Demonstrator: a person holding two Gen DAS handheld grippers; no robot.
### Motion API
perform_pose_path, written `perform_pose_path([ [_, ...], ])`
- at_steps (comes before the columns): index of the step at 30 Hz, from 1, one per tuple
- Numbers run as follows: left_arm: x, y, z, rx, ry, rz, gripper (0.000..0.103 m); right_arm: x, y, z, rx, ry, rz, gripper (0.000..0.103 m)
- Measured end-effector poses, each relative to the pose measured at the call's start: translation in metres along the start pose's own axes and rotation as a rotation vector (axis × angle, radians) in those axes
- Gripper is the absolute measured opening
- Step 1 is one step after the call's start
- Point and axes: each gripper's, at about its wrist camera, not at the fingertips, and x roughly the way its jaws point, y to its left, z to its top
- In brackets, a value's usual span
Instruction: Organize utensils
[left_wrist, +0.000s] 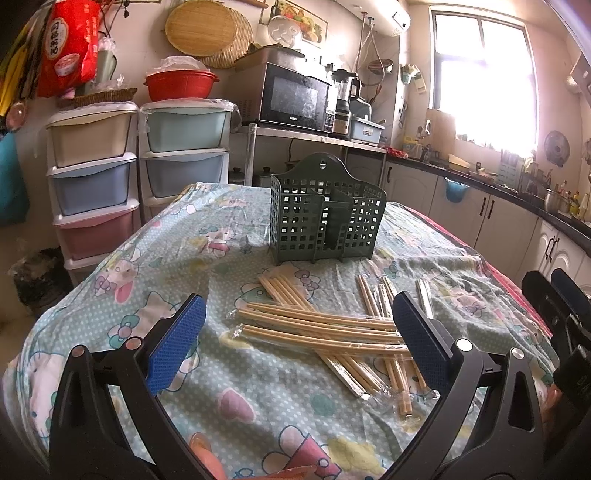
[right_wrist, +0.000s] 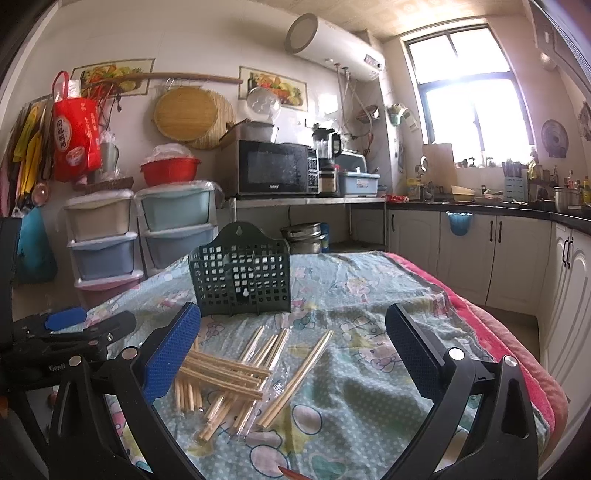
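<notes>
A dark green slotted utensil holder (left_wrist: 325, 214) (right_wrist: 240, 275) stands upright on the table, with nothing visible inside it. In front of it lies a loose heap of wooden chopsticks in clear wrappers (left_wrist: 332, 328) (right_wrist: 236, 373), crossing one another. My left gripper (left_wrist: 299, 332) hovers open just above the near side of the heap, its blue pads wide apart. My right gripper (right_wrist: 291, 347) is open too, above the right part of the heap. In the left wrist view the right gripper (left_wrist: 557, 295) shows at the right edge; in the right wrist view the left gripper (right_wrist: 70, 325) shows at the left.
The table carries a cartoon-print cloth (left_wrist: 221, 369) over a red blanket (right_wrist: 517, 350). Behind stand stacked plastic drawers (left_wrist: 96, 184), a microwave (left_wrist: 295, 98) on a metal shelf and a kitchen counter (right_wrist: 480, 210) with cabinets along the right.
</notes>
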Motion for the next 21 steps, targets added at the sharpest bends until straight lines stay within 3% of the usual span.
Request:
perform_pose_path([
  [21,0.019,0.066,0.012,-0.107,0.056,0.095,0.094,0.025,0.005,0.027,-0.067,0.069,0.079,0.097],
])
